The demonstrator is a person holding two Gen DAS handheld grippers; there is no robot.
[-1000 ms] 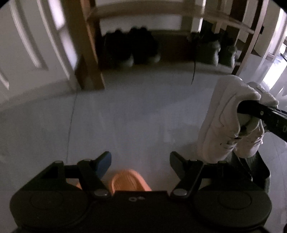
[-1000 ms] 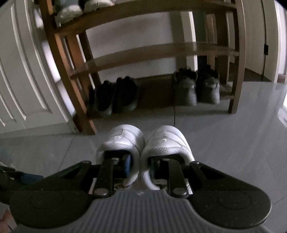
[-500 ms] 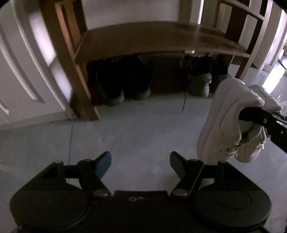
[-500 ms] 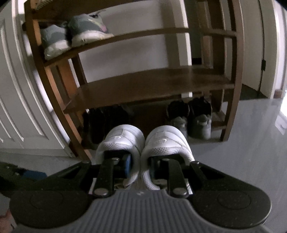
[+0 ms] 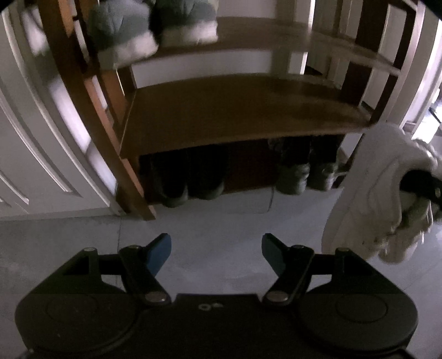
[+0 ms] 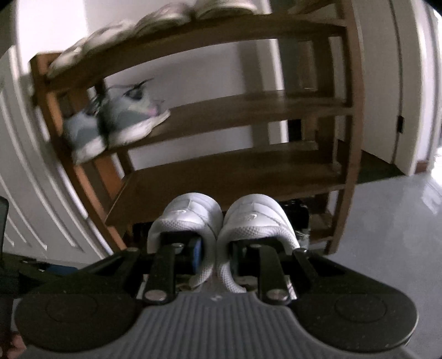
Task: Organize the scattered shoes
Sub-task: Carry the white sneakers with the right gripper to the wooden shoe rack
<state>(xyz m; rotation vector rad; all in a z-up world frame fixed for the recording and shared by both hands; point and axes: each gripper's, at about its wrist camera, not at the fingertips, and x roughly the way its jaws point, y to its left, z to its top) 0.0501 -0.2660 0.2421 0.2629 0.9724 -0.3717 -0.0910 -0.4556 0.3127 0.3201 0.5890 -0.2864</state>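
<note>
My right gripper (image 6: 215, 248) is shut on a pair of white sneakers (image 6: 248, 218), one finger inside each shoe, pinching their inner walls together. The pair hangs in the air in front of the wooden shoe rack (image 6: 226, 168), level with its lower bare shelf. The same sneakers (image 5: 370, 187) show at the right of the left wrist view. My left gripper (image 5: 216, 250) is open and empty above the grey floor, facing the rack (image 5: 243, 110).
Grey-blue sneakers (image 6: 116, 124) sit on the left of the middle shelf. Light shoes (image 6: 165, 16) are on the top shelf. Dark shoes (image 5: 190, 176) and grey shoes (image 5: 304, 171) stand under the lowest shelf. White panelled doors (image 5: 36, 154) flank the rack on the left.
Both grippers have risen and tilted up toward the rack. The white sneakers went up with the right gripper, from floor level to shelf height. The orange slipper has left the left view.
</note>
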